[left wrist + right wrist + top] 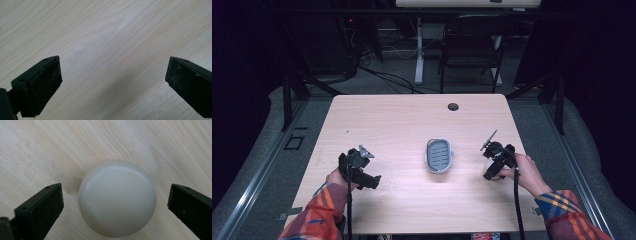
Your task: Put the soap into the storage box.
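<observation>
A: From the high view, where are your claws?

B: My left claw (371, 181) sits low over the near left part of the desk (402, 120), held in my left hand (337, 177). My right claw (488, 175) is across from it on the near right, in my right hand (524, 172). A grey tray (439, 155) lies on the desk between the two claws, well apart from each. My sleeves (319, 212) are plaid. Beyond the desk's far edge stands a chair (472, 45).

A: And along the left claw?

B: In the left gripper view my left claw (113, 75) stands wide apart with bare wood under it. Nothing lies between the jaws, and the pads (45, 85) touch nothing.

A: The right one?

B: In the right gripper view my right claw (115, 202) is also wide apart. The ball (117, 198), pale and glossy, sits on the desk right between the jaws, just ahead of the tips. There is a gap of wood on each side of it, so neither pad (43, 207) touches it. It is slightly nearer the left jaw than the right one.

A: So is the ball gripped?

B: No, it rests loose on the desk, framed by my right claw.
</observation>
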### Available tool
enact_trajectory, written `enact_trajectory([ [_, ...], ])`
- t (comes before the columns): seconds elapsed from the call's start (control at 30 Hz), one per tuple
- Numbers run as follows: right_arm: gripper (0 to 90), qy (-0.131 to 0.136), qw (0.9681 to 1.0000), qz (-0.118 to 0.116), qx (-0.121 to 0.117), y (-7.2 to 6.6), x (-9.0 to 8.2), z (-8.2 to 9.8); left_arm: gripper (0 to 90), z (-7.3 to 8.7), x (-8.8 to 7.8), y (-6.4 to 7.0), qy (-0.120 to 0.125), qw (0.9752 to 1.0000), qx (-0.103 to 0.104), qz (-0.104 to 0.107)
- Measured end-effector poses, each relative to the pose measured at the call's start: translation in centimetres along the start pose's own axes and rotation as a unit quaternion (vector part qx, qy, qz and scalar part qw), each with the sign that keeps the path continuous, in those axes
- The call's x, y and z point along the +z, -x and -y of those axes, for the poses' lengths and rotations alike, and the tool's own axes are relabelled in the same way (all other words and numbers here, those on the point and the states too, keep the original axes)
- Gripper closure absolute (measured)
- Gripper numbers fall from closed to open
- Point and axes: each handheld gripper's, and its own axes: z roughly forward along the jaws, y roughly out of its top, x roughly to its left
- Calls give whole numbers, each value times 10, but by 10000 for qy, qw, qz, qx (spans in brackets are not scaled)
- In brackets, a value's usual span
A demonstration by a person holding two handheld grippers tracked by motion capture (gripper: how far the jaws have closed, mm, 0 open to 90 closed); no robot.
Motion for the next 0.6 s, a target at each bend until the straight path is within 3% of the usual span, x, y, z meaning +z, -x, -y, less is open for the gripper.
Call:
enact_trajectory([
  [0.1,28,38,10000,-32,23,-1,0,0,6,0,0,0,-3,10000,23,-11],
  [0.13,104,20,10000,-8,-8,0,0,-1,6,0,0,0,-3,10000,25,-10],
  [0.2,138,-13,10000,-27,-43,0,0,-1,6,0,0,0,-2,10000,25,-12],
  [0.6,229,-105,9999,34,-4,0,1,-2,6,0,1,0,-30,10000,36,-5],
])
